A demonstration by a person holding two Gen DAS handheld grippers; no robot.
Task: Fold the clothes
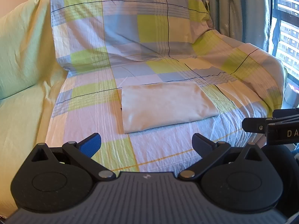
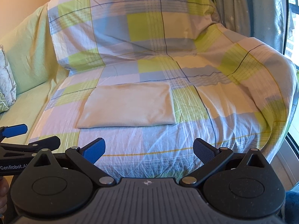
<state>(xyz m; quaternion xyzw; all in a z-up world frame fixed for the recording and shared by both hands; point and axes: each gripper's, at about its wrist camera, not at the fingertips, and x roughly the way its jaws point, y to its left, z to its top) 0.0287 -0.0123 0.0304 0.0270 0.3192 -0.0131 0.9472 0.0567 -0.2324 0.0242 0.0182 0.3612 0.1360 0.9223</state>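
A pale beige garment (image 1: 166, 106) lies folded into a flat rectangle on the checked sheet (image 1: 149, 149) that covers the sofa seat. It also shows in the right wrist view (image 2: 129, 105). My left gripper (image 1: 146, 144) is open and empty, held back from the garment's near edge. My right gripper (image 2: 149, 150) is open and empty too, also short of the garment. The right gripper shows at the right edge of the left wrist view (image 1: 272, 125). The left gripper shows at the left edge of the right wrist view (image 2: 18, 136).
The checked sheet runs up the sofa back (image 2: 140, 28) and over the right armrest (image 2: 261, 78). A plain green cover (image 1: 22, 59) lies to the left, with cushions (image 2: 5, 82) on it. Curtains (image 1: 233, 9) and a window (image 1: 286, 28) stand at the right.
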